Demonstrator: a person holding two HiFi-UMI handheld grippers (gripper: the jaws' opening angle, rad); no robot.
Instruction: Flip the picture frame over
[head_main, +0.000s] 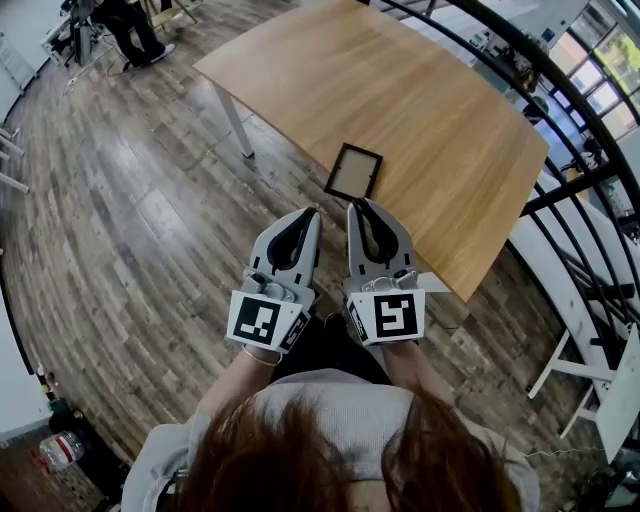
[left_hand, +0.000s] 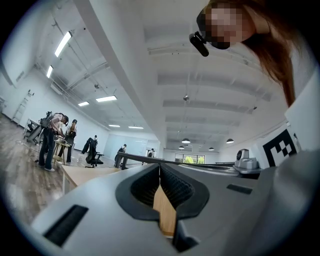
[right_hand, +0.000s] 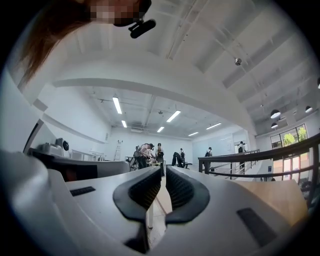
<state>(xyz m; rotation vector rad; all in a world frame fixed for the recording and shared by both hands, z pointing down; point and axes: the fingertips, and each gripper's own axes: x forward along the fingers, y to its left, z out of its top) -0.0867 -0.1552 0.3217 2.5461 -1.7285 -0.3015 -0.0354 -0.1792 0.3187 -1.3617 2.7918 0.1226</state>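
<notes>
A small black picture frame (head_main: 353, 172) lies flat on the wooden table (head_main: 420, 110), close to its near edge. Both grippers are held side by side just short of that edge and point toward the frame. My left gripper (head_main: 312, 213) is shut with nothing in it, its tips slightly left of the frame and short of it. My right gripper (head_main: 354, 206) is likewise shut and empty, its tips just short of the frame's near side. In the left gripper view the left gripper (left_hand: 159, 166) shows its pads meeting over the tabletop. In the right gripper view the right gripper (right_hand: 163, 174) shows only a sliver between its pads.
The table stands on white legs (head_main: 238, 122) over a wood-plank floor (head_main: 120, 220). A dark curved railing (head_main: 575, 180) runs along the right, with a white bench (head_main: 600, 385) beyond it. People (head_main: 135, 25) work at a desk far off at the upper left.
</notes>
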